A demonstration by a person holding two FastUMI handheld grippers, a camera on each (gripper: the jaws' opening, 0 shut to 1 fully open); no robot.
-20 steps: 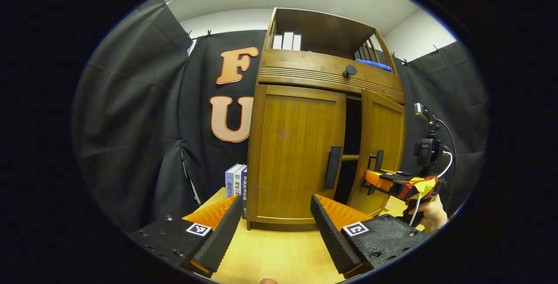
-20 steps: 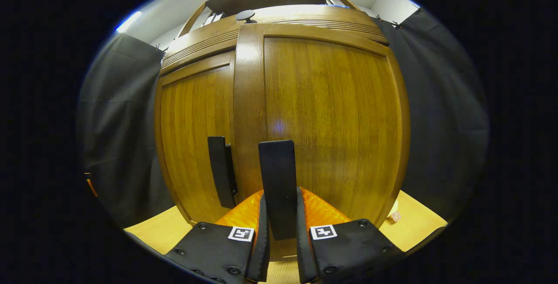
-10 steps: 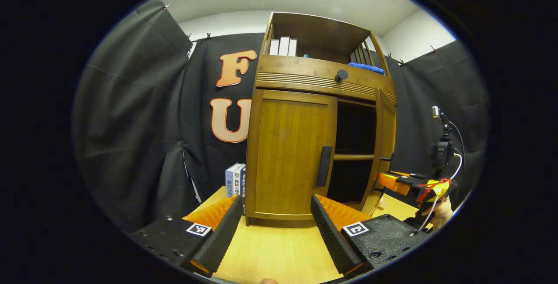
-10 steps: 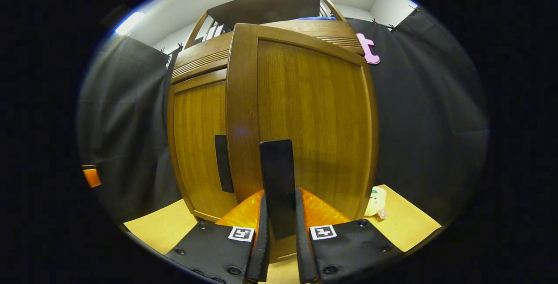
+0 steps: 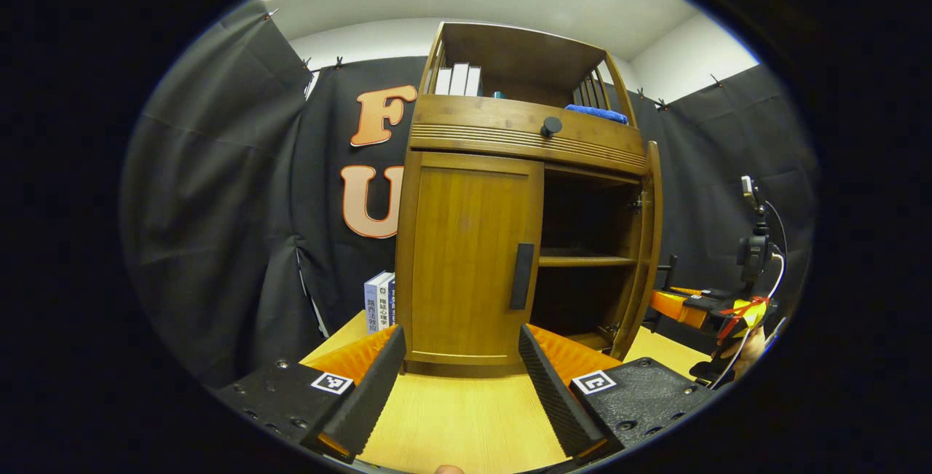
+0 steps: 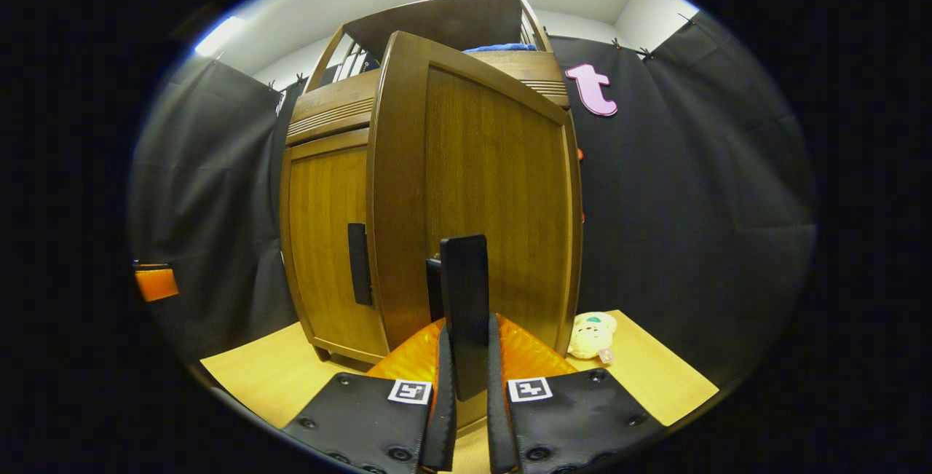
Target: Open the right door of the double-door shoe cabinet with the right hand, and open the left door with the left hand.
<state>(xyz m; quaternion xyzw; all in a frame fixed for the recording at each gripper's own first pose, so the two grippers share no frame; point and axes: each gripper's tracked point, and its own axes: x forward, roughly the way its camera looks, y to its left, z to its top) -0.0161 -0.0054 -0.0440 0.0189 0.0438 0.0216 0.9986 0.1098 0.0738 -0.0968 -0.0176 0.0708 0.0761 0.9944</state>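
Your right tongs (image 6: 466,416) are closed on the black handle (image 6: 464,306) of the right door (image 6: 480,197), both fingers pressing it, because only this grip lets you pull the door around its hinge. The door stands wide open now, approx. square to the shoe cabinet (image 5: 510,139). Your left tongs (image 5: 462,379) are open and empty, waiting above the surface (image 5: 451,423) near the closed left door (image 5: 466,255). Count: 2 doors, 2 handles, 1 inner shelf (image 5: 582,261), 1 plush toy (image 6: 591,334), approx. 2 books (image 5: 378,301).
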